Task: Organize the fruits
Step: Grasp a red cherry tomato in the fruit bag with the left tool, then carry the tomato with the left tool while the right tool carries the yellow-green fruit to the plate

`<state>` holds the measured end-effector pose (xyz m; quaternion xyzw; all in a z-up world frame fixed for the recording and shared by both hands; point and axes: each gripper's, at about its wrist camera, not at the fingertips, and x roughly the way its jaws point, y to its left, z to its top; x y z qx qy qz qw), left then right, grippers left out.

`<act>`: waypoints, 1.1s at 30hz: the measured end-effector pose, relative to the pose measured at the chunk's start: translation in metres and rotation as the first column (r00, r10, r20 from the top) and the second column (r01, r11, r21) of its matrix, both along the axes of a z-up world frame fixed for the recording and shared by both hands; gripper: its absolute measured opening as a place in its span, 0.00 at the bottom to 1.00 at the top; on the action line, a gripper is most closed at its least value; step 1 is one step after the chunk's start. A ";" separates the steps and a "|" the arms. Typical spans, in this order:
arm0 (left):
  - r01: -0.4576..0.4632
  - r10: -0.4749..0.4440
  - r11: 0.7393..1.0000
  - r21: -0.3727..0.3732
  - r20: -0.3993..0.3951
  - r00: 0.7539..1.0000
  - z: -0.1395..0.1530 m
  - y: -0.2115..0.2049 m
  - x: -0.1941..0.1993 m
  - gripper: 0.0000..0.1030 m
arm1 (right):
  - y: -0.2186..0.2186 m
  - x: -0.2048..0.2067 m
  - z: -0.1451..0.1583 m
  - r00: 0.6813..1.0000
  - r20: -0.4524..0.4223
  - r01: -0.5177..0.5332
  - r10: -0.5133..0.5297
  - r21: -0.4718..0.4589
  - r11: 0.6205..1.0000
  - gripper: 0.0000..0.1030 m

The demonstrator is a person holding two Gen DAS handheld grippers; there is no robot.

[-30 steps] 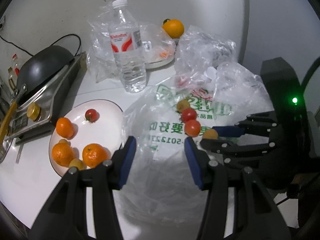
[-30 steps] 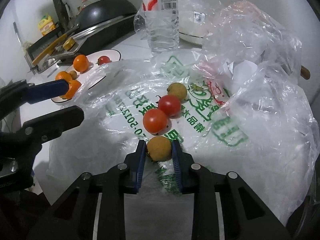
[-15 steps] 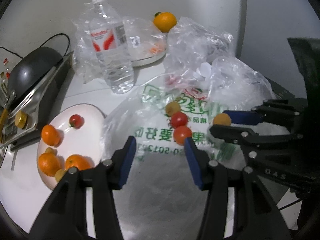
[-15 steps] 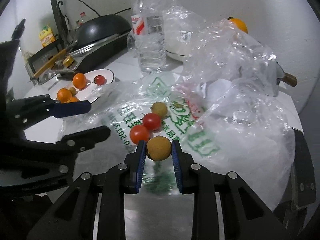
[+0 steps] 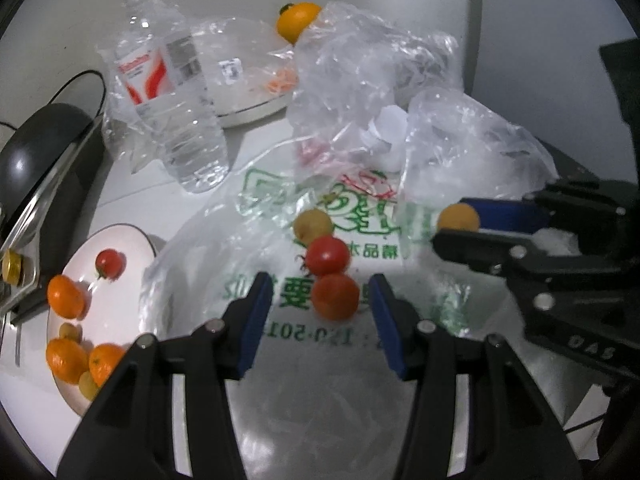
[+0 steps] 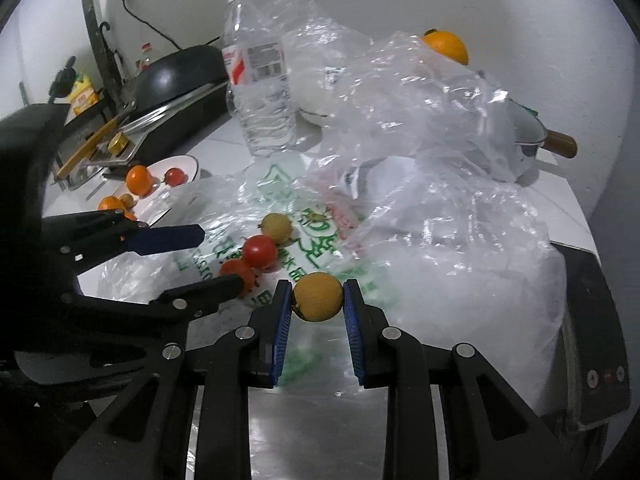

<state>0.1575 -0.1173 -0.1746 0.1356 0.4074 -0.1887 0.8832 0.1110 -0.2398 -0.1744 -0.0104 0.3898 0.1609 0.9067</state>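
Two grippers reach level over our printed plastic bag (image 5: 340,332): right gripper (image 6: 317,304) clamps a yellow-brown fruit (image 6: 318,297) aloft; left gripper (image 5: 320,304) (jaws wide) brackets the nearer tomato (image 5: 335,297).

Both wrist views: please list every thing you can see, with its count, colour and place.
Yellow-brown fruit: one, held in the right claw.
Tomatoes on bag: two, red, on the printed bag.
Yellowish fruit: one, behind the tomatoes.
Printed bag: one, clear with green print, spread on the table.
Plate: one, white, at the left; holds three orange fruits, one red tomato and small yellowish fruits.
Water bottle: one, clear, upright at the back.
Orange: one, far back.
Wok: one, black, far left.
Left claw: open, around the nearer tomato.
Right claw: shut.
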 end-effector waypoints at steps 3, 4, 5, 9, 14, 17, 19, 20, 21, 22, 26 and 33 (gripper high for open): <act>0.011 -0.011 1.000 0.002 0.008 1.000 -0.003 -0.001 0.003 0.50 | -0.004 0.000 0.001 1.000 0.002 0.005 -0.005 -0.002 1.000 0.27; 0.013 -0.013 1.000 0.006 0.006 1.000 -0.004 -0.002 0.004 0.50 | -0.005 0.000 0.001 1.000 0.002 0.008 -0.008 -0.001 1.000 0.27; 0.014 -0.014 1.000 0.009 0.001 1.000 -0.007 -0.002 0.005 0.49 | -0.006 0.000 0.001 1.000 0.001 0.008 -0.008 0.000 1.000 0.27; 0.025 -0.025 1.000 -0.003 -0.026 0.999 -0.011 -0.003 0.008 0.49 | -0.006 0.001 0.001 1.000 0.000 0.005 -0.005 0.000 1.000 0.27; 0.033 -0.033 0.999 -0.001 -0.043 0.999 -0.016 -0.003 0.009 0.36 | -0.006 0.001 -0.001 1.000 0.001 0.002 -0.002 0.008 1.000 0.27; 0.049 -0.049 0.999 -0.002 -0.055 0.997 -0.019 -0.004 0.008 0.29 | -0.006 0.000 -0.001 1.000 0.002 0.003 -0.003 0.014 1.000 0.27; 0.057 -0.057 0.998 -0.001 -0.056 0.997 -0.020 -0.005 0.006 0.29 | -0.006 0.000 -0.001 1.000 0.001 0.006 -0.006 0.011 1.000 0.27; 0.060 -0.060 0.998 -0.004 -0.057 0.997 -0.019 -0.004 0.006 0.29 | -0.007 0.000 -0.001 1.000 0.001 0.009 -0.009 0.009 1.000 0.27; 0.060 -0.060 0.998 -0.006 -0.052 0.997 -0.018 -0.004 0.004 0.29 | -0.007 0.000 0.000 1.000 0.002 0.011 -0.011 0.008 1.000 0.27; 0.060 -0.060 0.998 -0.008 -0.049 0.997 -0.017 -0.003 0.003 0.29 | -0.007 0.000 0.001 1.000 0.004 0.012 -0.012 0.005 1.000 0.27; 0.059 -0.060 0.998 -0.018 -0.035 0.998 -0.010 0.001 -0.002 0.28 | -0.003 -0.002 0.003 1.000 0.008 0.011 -0.011 -0.001 1.000 0.27; 0.061 -0.061 0.997 -0.040 0.003 0.998 0.006 0.011 -0.012 0.29 | 0.007 -0.008 0.010 1.000 0.020 0.001 -0.001 -0.012 1.000 0.27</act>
